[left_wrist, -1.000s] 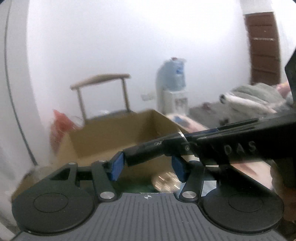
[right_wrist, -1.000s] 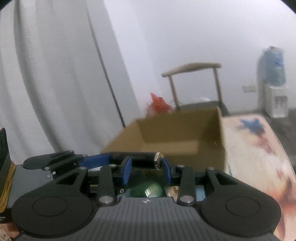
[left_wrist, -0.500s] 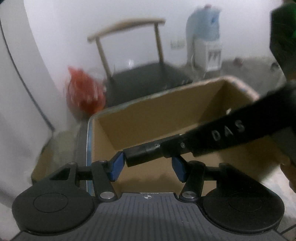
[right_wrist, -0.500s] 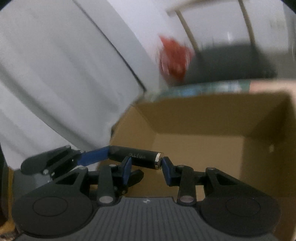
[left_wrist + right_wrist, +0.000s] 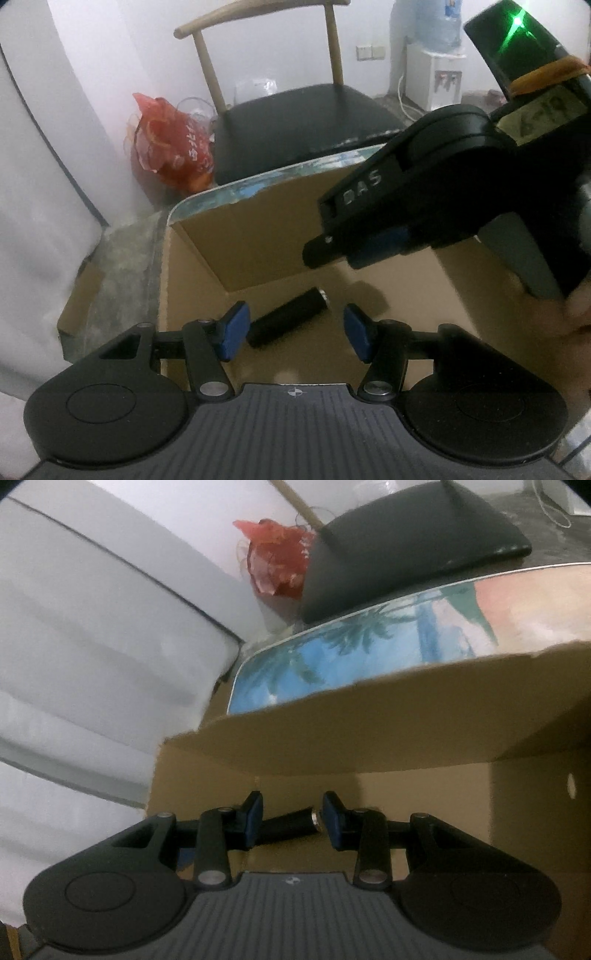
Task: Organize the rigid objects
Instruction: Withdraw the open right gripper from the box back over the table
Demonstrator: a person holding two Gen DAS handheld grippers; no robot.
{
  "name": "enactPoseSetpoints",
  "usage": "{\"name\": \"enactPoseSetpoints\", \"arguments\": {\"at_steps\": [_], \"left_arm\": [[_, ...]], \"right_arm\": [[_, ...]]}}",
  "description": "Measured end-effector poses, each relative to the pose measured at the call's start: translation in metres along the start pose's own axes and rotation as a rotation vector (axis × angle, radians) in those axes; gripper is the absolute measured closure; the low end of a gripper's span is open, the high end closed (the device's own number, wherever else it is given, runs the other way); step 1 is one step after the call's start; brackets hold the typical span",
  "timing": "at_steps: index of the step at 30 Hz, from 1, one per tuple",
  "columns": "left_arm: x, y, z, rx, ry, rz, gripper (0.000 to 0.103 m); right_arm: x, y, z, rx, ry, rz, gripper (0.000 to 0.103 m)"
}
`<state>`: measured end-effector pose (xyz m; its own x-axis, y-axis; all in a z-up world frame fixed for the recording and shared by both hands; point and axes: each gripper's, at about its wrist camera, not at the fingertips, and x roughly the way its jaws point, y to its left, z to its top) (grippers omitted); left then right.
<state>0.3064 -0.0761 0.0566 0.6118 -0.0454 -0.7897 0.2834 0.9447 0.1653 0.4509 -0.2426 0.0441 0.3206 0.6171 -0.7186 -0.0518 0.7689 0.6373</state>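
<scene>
Black cylinder (image 5: 287, 316) lies on box floor (image 5: 388, 295) (released) beyond open left gripper (image 5: 293, 332).

Beyond my table's far edge I see a wooden-backed chair with a black seat (image 5: 303, 122), a crumpled red plastic bag (image 5: 171, 147) on the floor beside it, and a white water dispenser (image 5: 436, 79) against the wall.

Dim, soft-focus, fisheye-warped edges.
</scene>
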Motion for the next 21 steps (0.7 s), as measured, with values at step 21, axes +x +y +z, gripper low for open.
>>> {"name": "enactPoseSetpoints", "arguments": {"at_steps": [21], "left_arm": [[-0.164, -0.007, -0.142, -0.048, -0.342, -0.155, 0.039]], "right_arm": [[-0.222, -0.016, -0.215, -0.251, -0.388, 0.213, 0.064]]}}
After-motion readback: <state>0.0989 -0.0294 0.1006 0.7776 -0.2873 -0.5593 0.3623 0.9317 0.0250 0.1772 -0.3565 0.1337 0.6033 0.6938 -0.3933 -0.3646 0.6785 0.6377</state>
